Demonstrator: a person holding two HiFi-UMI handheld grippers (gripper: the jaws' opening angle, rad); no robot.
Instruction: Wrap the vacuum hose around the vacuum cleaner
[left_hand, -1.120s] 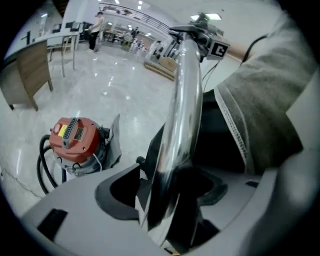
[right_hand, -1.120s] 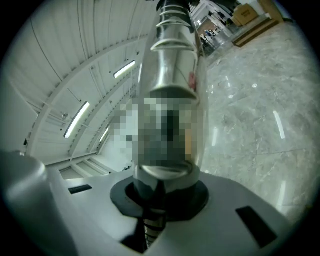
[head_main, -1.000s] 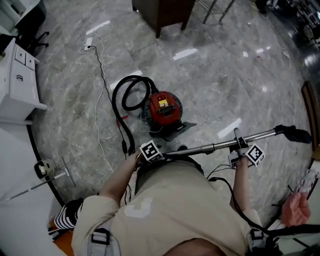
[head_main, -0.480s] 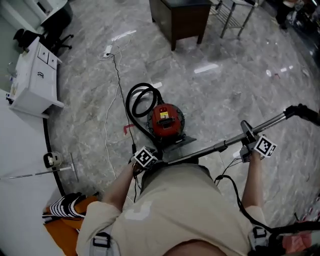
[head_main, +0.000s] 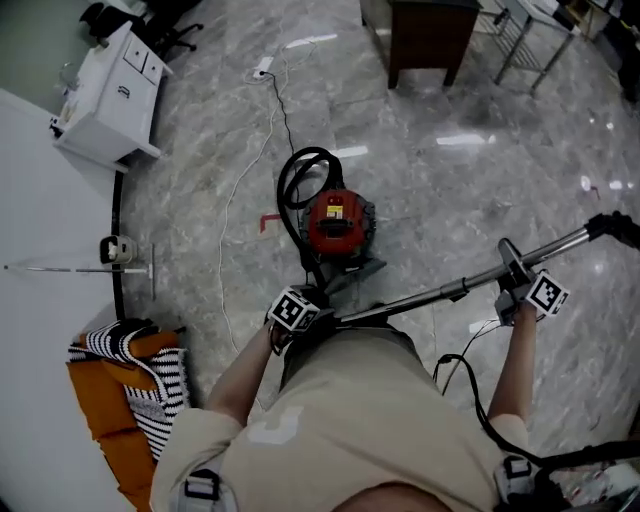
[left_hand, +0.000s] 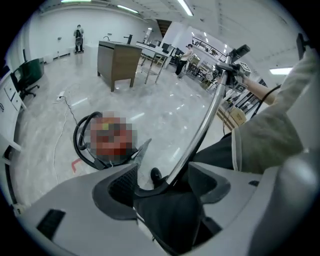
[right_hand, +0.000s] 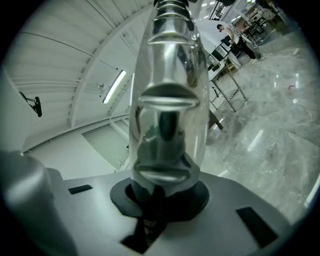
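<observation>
Grey marble floor (head_main: 470, 190) with pale glare streaks fills the head view, with a white desk unit (head_main: 110, 95) and a dark wooden cabinet (head_main: 420, 35) at the far side.

The red canister vacuum cleaner (head_main: 338, 225) stands on the floor just ahead of the left gripper (head_main: 312, 318). Its black hose (head_main: 300, 180) lies in a loop on the far side of the canister from that gripper. A small yellow label sits on the canister's top, but its print is too small to read. In the left gripper view the canister body cannot be made out, and only the hose loop (left_hand: 80, 145) beside it is clear.

The left gripper (left_hand: 160, 180) has its jaws clamped on the black hose handle (left_hand: 167, 210), out of which the chrome wand (left_hand: 205, 120) rises. That wand (head_main: 440, 292) runs from the left gripper across to the right gripper (head_main: 510, 272) and past it to a dark end piece (head_main: 615, 225), cut off by the frame's edge. The right gripper (right_hand: 162, 192) is closed on the wand (right_hand: 167, 100), which fills its view and hides most of what lies ahead.

A white power cord (head_main: 240, 190) trails beyond the left gripper to a power strip (head_main: 263, 70). A red tape mark (head_main: 268, 222) lies by the hose. Orange and striped cloth (head_main: 130, 385) sits to the left gripper's outer side, partly out of frame.
</observation>
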